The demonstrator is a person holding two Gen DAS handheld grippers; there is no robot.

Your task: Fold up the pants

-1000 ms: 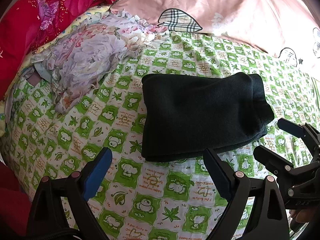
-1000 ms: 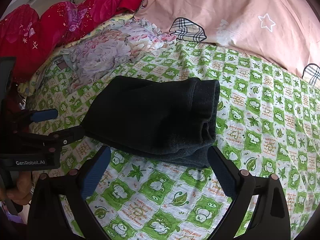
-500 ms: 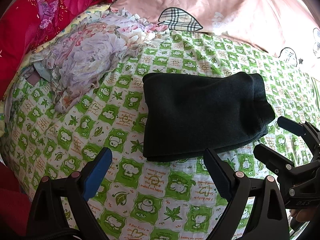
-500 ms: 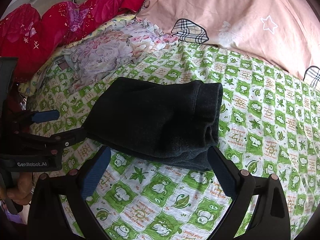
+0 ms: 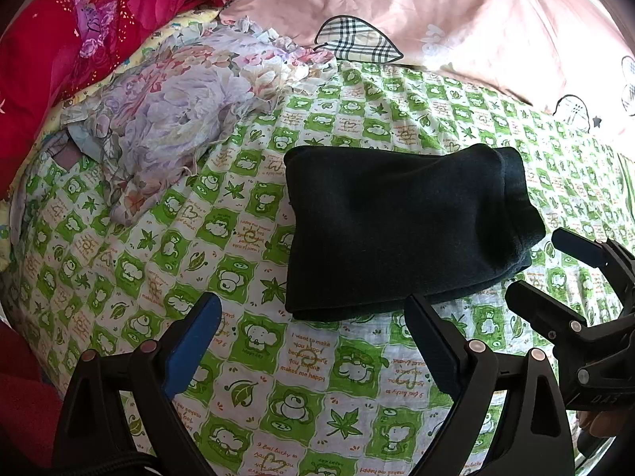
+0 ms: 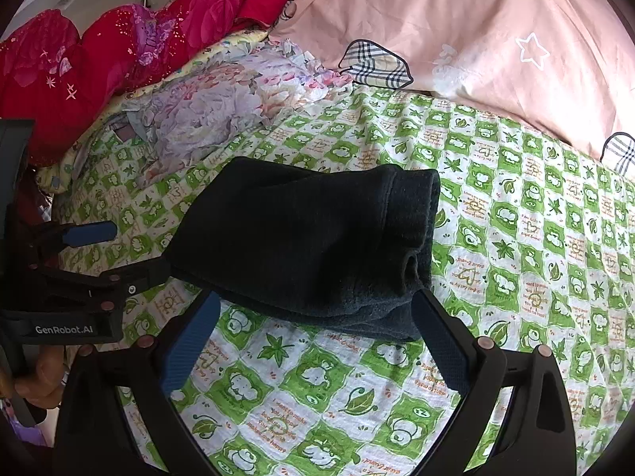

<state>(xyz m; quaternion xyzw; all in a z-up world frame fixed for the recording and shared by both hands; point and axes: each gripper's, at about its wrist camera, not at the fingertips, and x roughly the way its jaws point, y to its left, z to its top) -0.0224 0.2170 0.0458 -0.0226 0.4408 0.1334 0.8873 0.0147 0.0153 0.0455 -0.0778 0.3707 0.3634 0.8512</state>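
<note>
The dark pants (image 5: 401,230) lie folded into a thick rectangle on the green-and-white checked sheet (image 5: 246,357); they also show in the right wrist view (image 6: 309,250). My left gripper (image 5: 313,337) is open and empty, just short of the bundle's near edge. My right gripper (image 6: 317,333) is open and empty at the bundle's near right corner. Each gripper shows in the other's view, the right one (image 5: 555,273) beside the bundle's right end, the left one (image 6: 119,250) at its left end.
A crumpled floral cloth (image 5: 170,111) lies at the back left of the sheet. A red quilt (image 5: 59,39) is piled behind it. A pink quilt with plaid patches (image 5: 436,16) runs along the back.
Both grippers have drawn back slightly from the folded pants; the bundle sits a little farther off in both views. The pants have not moved.
</note>
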